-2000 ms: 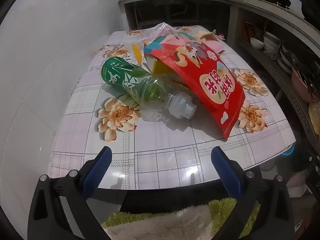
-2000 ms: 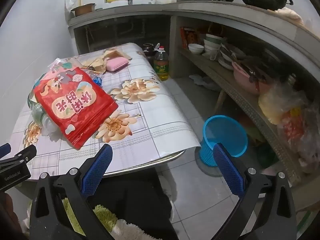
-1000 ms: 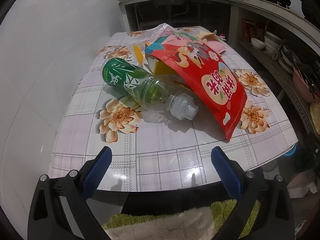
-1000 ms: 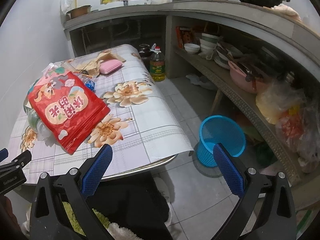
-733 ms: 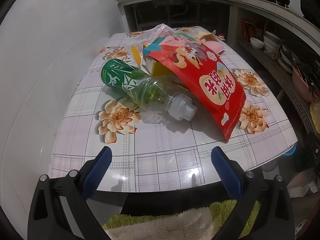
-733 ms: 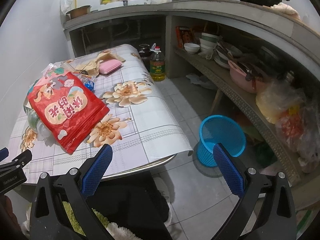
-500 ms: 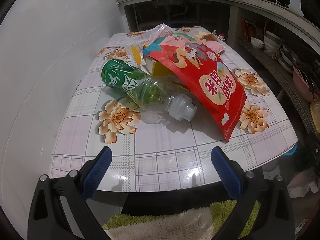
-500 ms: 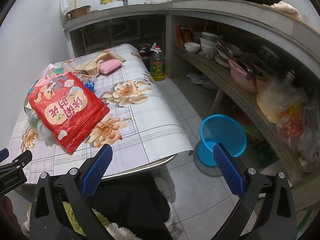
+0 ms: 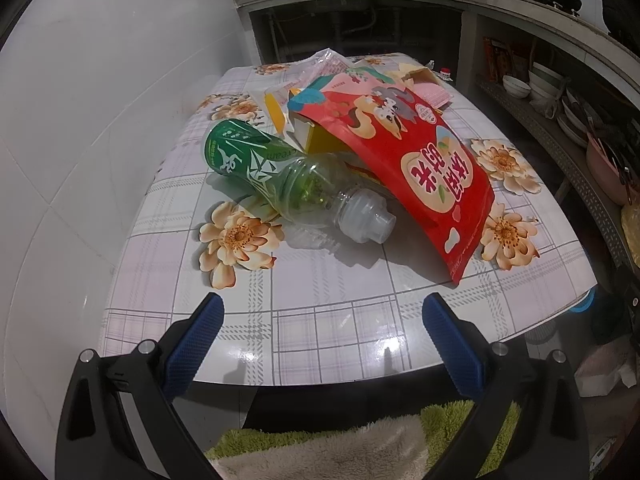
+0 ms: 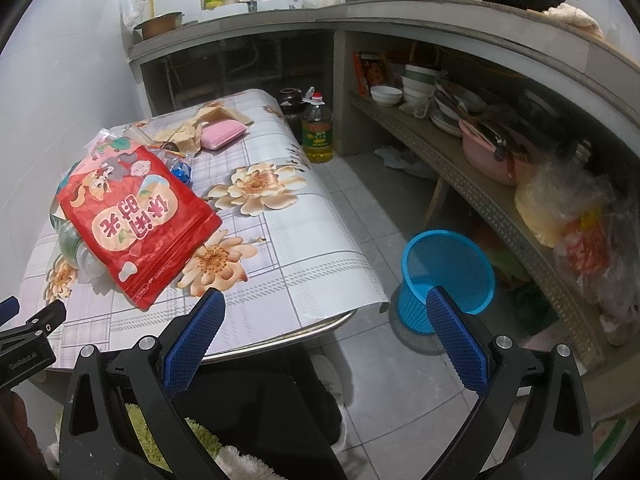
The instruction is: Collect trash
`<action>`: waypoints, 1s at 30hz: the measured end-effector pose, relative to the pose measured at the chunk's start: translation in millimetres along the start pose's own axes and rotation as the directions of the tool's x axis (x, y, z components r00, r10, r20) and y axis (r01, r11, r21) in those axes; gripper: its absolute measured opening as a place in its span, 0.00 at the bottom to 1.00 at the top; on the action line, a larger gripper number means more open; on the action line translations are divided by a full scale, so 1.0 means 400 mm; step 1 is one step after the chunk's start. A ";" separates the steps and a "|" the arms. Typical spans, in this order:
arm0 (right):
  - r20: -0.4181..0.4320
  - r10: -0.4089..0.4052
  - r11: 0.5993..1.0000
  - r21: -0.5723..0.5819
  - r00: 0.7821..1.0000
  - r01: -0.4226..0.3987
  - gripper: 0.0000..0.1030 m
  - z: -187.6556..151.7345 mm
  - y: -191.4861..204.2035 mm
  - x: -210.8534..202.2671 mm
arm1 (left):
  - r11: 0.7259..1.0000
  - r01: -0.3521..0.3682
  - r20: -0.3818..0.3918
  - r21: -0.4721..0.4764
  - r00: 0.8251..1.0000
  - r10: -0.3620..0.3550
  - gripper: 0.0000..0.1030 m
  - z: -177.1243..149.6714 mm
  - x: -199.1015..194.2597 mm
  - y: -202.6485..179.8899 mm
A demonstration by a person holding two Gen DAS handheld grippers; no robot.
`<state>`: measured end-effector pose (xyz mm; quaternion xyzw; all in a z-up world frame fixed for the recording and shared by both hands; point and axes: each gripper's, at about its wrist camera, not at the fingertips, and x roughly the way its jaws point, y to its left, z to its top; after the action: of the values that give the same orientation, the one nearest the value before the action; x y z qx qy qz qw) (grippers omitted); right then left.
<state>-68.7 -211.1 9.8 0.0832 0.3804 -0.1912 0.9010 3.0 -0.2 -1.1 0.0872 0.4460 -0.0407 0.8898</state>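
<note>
Both claws are released and grasp nothing: the left claw (image 9: 320,340) hangs over the table's (image 9: 320,332) near edge, the right claw (image 10: 324,334) off its right corner. Beyond, mid-table, a green bottle (image 9: 288,180) lies partly under a red snack bag (image 9: 432,168). A blue bin (image 10: 448,272) stands on the floor.

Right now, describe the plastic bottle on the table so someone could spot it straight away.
On the floral-print table, look at the trash pile near the white wall. The plastic bottle lies on its side, partly under the red snack bag. It is the only clear item with a green label.
</note>
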 end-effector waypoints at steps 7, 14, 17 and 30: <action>-0.002 0.001 1.000 -0.001 1.000 -0.001 0.94 0.001 0.006 0.001 | 1.000 0.002 -0.002 0.000 1.000 -0.002 0.94 0.002 0.001 0.003; -0.007 0.009 1.000 -0.003 1.000 -0.009 0.94 0.003 0.014 0.002 | 1.000 0.000 -0.001 0.000 1.000 0.000 0.94 0.000 0.000 0.001; -0.008 0.010 1.000 -0.003 1.000 -0.010 0.94 0.002 0.013 0.002 | 1.000 0.000 -0.002 -0.001 1.000 0.000 0.94 0.002 0.002 0.004; -0.006 0.014 1.000 -0.002 1.000 -0.014 0.94 0.001 0.009 -0.001 | 1.000 0.002 0.020 0.002 1.000 -0.002 0.94 0.003 0.001 0.006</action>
<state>-67.4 -207.7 10.3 0.0854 0.3827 -0.1842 0.9013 4.5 1.8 -0.7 0.0871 0.4373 -0.0430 0.8941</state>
